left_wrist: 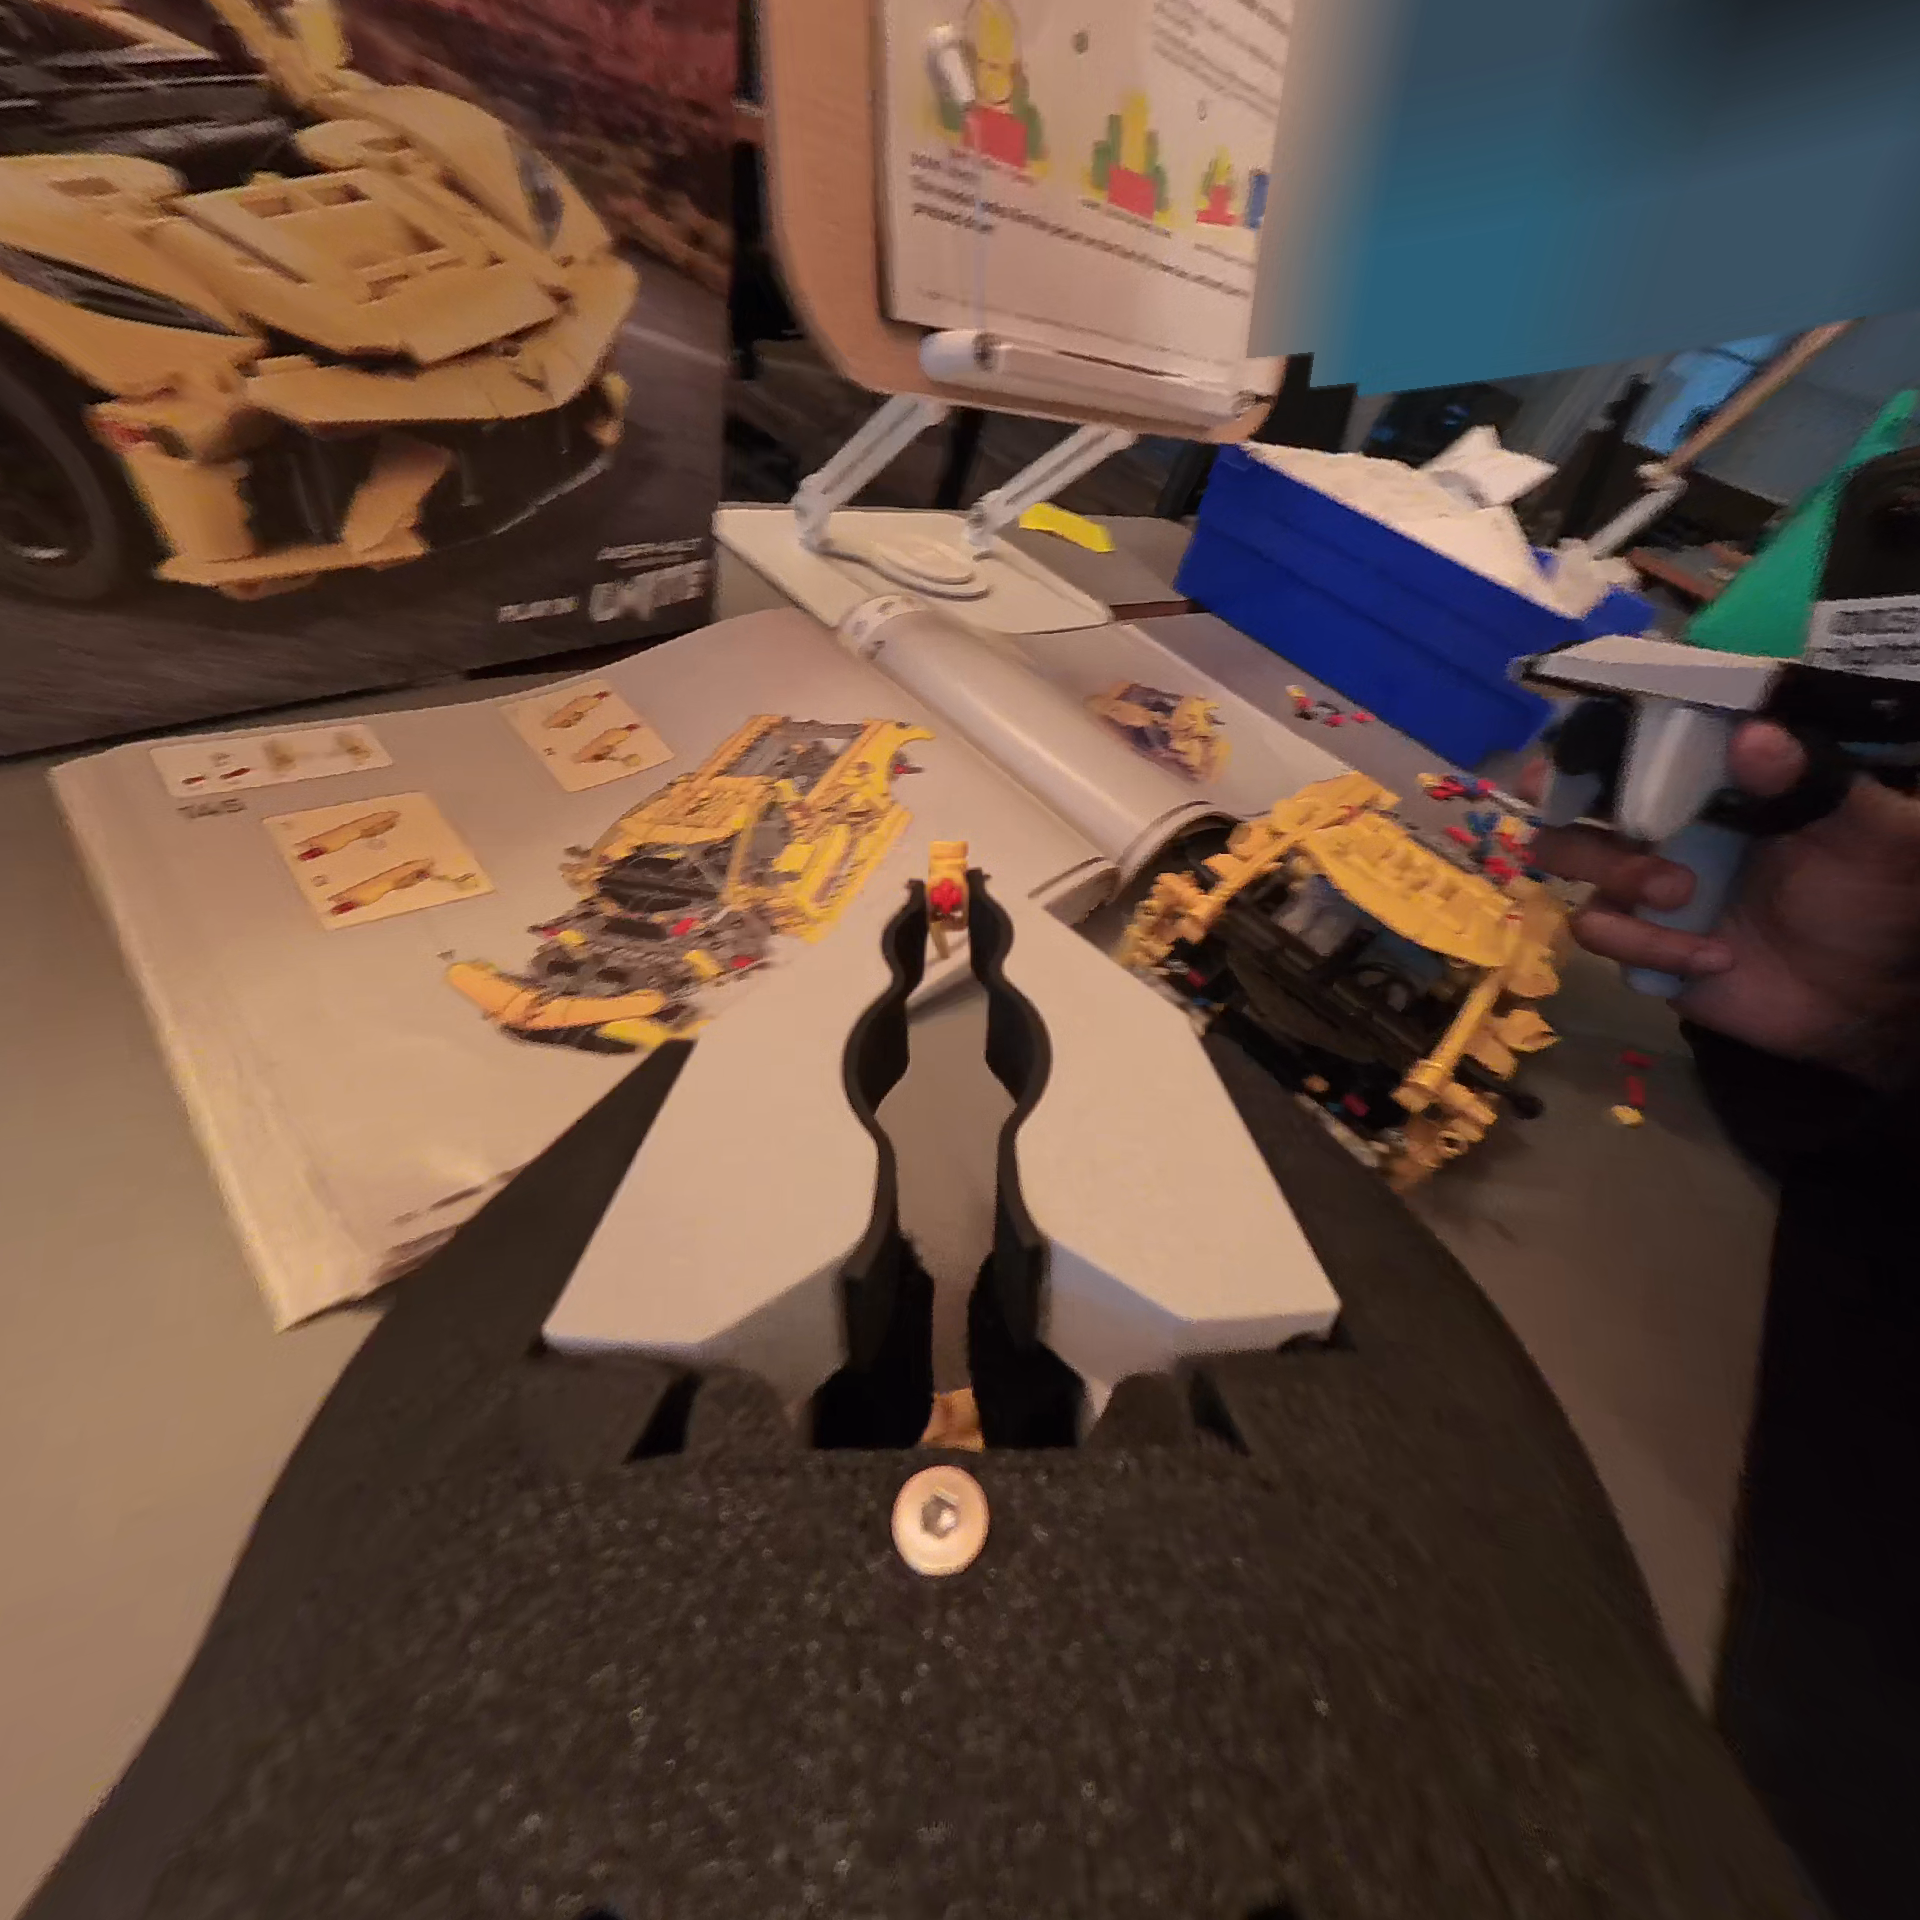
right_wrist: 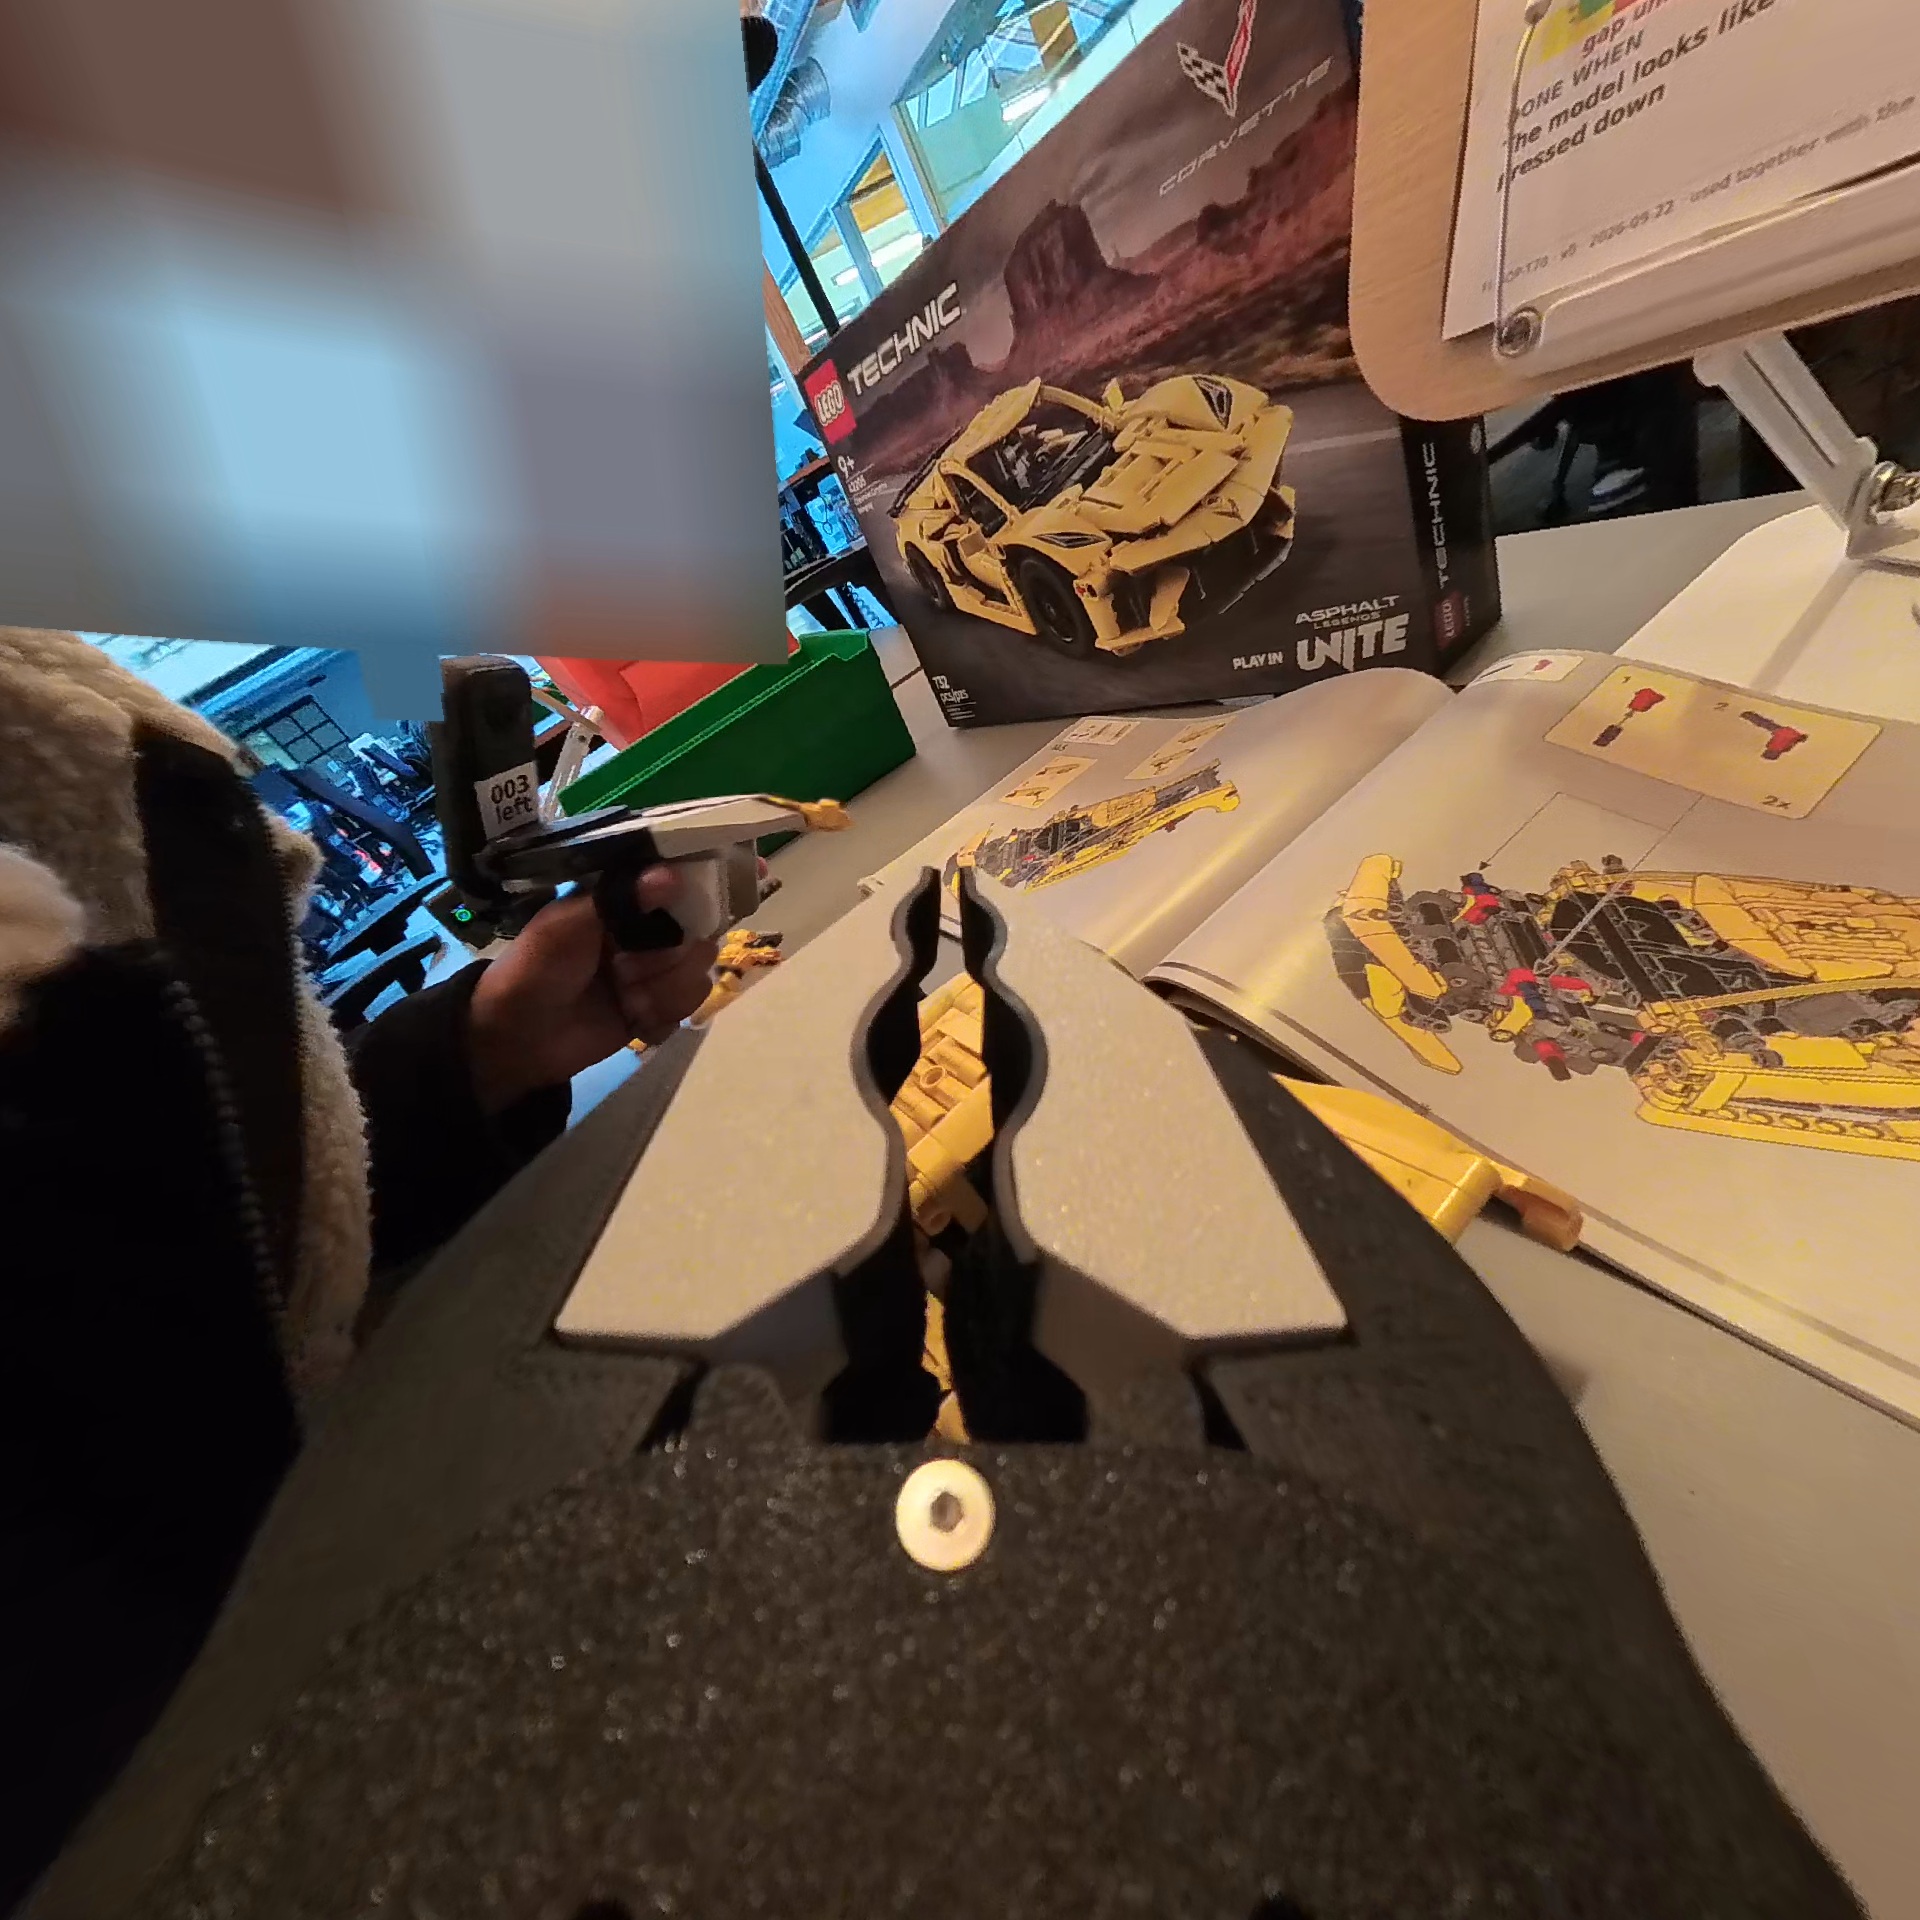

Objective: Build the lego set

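Observation:
My left gripper (left_wrist: 945,896) is shut on a small yellow and red lego piece (left_wrist: 948,878), held above the open instruction booklet (left_wrist: 468,935). The partly built yellow and black car model (left_wrist: 1351,966) lies on the table to its right. My right gripper (right_wrist: 951,894) has its jaws almost together with nothing between the tips. It hovers over the model (right_wrist: 940,1122), which shows through the gap between the fingers. The left gripper also shows in the right wrist view (right_wrist: 800,816), with the yellow piece (right_wrist: 828,812) at its tip. The right gripper shows hand-held in the left wrist view (left_wrist: 1538,670).
The set's box (right_wrist: 1143,468) stands at the back. A stand with a printed sheet (left_wrist: 1039,187) rises behind the booklet. A blue bin (left_wrist: 1382,592) and loose small pieces (left_wrist: 1475,821) lie to the right, and a green bin (right_wrist: 748,727) to the left.

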Demonstrator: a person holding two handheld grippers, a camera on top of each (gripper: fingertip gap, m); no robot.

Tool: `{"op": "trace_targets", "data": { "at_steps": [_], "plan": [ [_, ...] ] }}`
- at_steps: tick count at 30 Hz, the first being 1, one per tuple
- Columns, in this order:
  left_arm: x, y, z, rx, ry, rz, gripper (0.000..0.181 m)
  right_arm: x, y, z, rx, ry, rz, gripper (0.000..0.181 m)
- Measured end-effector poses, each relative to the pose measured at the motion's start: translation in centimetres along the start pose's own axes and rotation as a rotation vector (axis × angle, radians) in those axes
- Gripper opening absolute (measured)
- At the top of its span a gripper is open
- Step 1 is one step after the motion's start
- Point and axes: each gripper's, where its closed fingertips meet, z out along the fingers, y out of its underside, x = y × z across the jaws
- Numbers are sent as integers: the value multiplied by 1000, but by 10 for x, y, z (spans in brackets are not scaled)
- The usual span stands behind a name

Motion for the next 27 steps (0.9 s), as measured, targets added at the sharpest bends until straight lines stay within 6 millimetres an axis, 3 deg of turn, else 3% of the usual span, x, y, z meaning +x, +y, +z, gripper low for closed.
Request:
{"op": "trace_targets", "data": {
  "at_steps": [5, 9, 14, 18, 21, 24, 27],
  "plan": [
    [63, 6, 6, -39, 247, 90, 7, -8, -3, -1, -8, 11, -75, 2],
    [92, 2, 3, -11, 289, 229, 6, -27, 3, 3, -52, -46, -129, 4],
    [103, -25, -16, 146, 258, 332, 7, -60, 41, 18, -229, -170, -189, 19],
    [127, -24, -24, 215, 337, 406, 7, -111, 75, 18, -365, -409, -188, 33],
    [154, -17, -28, 252, 397, 578, 7, -137, 72, 12, -385, -566, 8, 35],
    [178, -7, -32, 274, 465, 690, 7, -141, 55, 7, -355, -638, 161, 39],
    [193, -2, -35, 295, 513, 730, 7, -140, 60, 6, -375, -616, 105, 34]
  ]
}}
